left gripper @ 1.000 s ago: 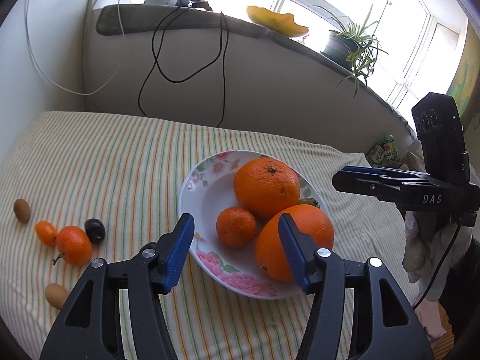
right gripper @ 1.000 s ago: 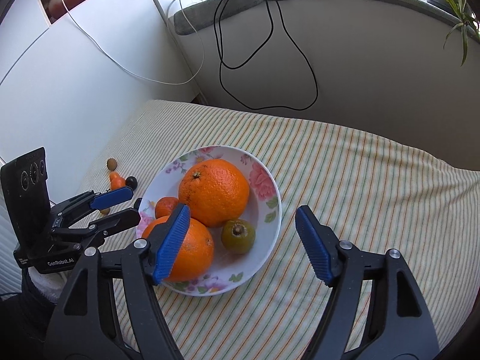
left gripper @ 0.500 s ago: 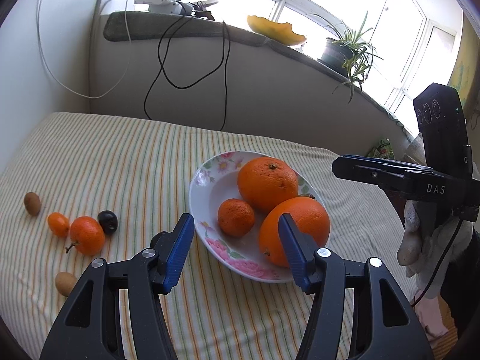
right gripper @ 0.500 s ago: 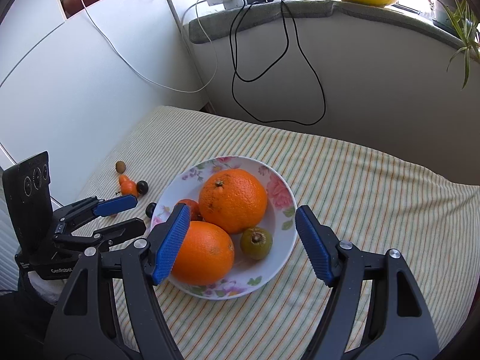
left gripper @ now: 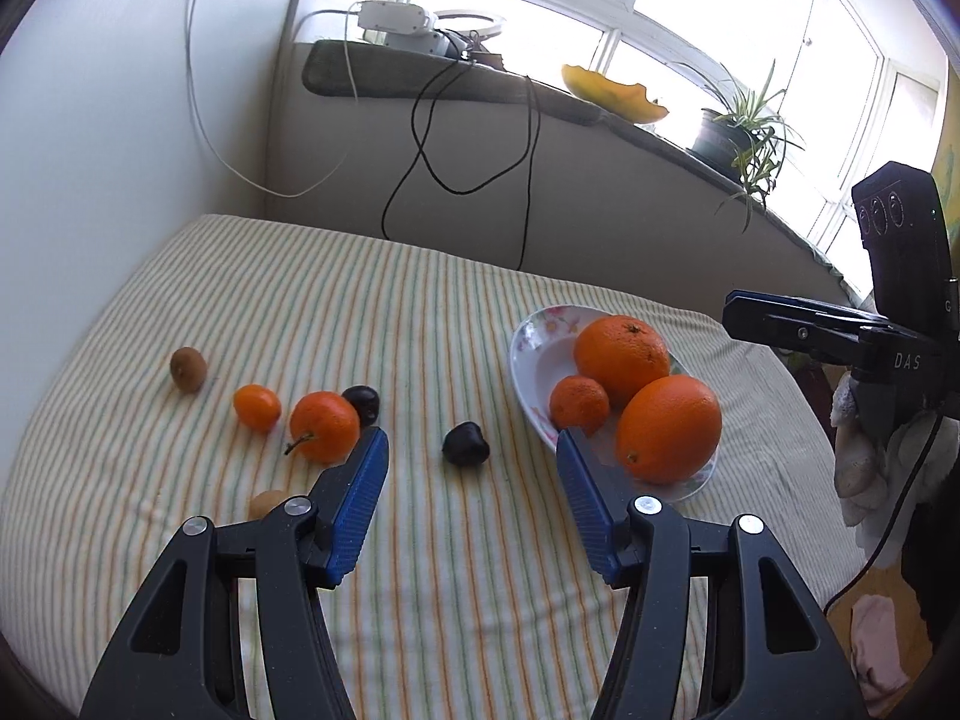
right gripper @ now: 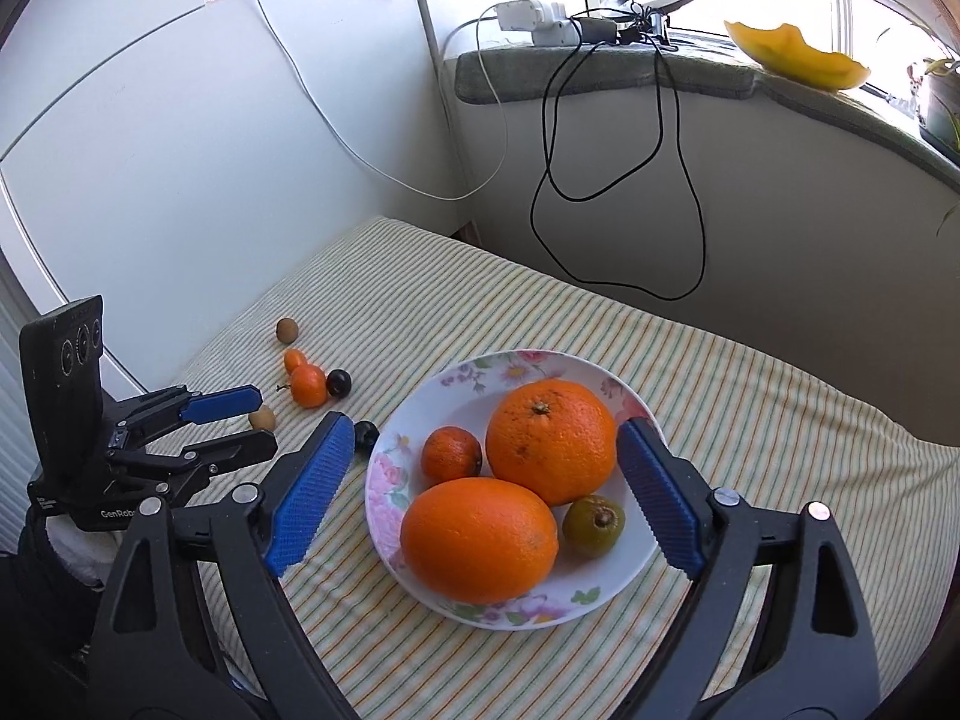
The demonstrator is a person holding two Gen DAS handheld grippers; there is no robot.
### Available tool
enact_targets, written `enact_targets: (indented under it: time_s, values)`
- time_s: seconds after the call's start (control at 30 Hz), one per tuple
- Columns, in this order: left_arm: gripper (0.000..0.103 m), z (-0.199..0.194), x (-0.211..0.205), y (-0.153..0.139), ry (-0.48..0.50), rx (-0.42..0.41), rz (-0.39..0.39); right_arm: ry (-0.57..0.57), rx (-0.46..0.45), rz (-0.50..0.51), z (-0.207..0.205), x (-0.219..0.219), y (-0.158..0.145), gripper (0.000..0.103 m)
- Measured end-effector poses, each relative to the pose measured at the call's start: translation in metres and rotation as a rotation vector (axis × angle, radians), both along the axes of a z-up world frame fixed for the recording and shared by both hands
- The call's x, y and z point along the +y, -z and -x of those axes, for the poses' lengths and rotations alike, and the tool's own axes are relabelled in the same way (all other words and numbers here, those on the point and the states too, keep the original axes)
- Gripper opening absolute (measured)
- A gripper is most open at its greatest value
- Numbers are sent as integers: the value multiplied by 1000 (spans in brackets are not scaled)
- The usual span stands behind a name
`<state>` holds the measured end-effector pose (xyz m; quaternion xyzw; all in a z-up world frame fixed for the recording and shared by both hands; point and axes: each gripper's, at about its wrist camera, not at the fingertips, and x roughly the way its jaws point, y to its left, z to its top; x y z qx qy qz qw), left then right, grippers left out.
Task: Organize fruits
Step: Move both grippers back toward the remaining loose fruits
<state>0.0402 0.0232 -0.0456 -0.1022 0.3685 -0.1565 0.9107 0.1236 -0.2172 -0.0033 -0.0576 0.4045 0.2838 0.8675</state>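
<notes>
A floral bowl [right gripper: 516, 360] holds two big oranges [right gripper: 549, 441], a small tangerine [right gripper: 451, 453] and a greenish fruit [right gripper: 593, 525]. My right gripper [right gripper: 487, 426] hovers over it, jaws opening, nothing pressed between the pads. Left of the bowl [left gripper: 528, 330], loose fruit lies on the striped cloth: a dark plum [left gripper: 465, 444], a stemmed tangerine [left gripper: 324, 426], a second plum [left gripper: 362, 403], a kumquat [left gripper: 257, 407] and two brown fruits [left gripper: 188, 369]. My left gripper [left gripper: 470, 450] is open above the near plum, holding nothing. It appears in the right wrist view as the left gripper [right gripper: 264, 420].
The striped cloth [left gripper: 420, 312] covers a table against a white wall. Black and white cables [right gripper: 600, 180] hang from the window sill behind, where a yellow dish [right gripper: 792, 54] and a potted plant [left gripper: 738, 126] stand. The right gripper [left gripper: 729, 312] shows at the right edge.
My left gripper has swung left from the bowl toward the loose fruit, so a dark plum now shows between its tips. The right gripper's jaws have widened over the bowl.
</notes>
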Motion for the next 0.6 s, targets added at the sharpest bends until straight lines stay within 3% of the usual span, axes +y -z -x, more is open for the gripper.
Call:
enact_targets:
  time_s: [0.33,0.6]
  values:
    - [58,19,50,19,-106,36,-25,-102,25,8,6,40,2,91]
    - [58,21,68,36,-133,64,-18,-204,64,15,5,88,9,90]
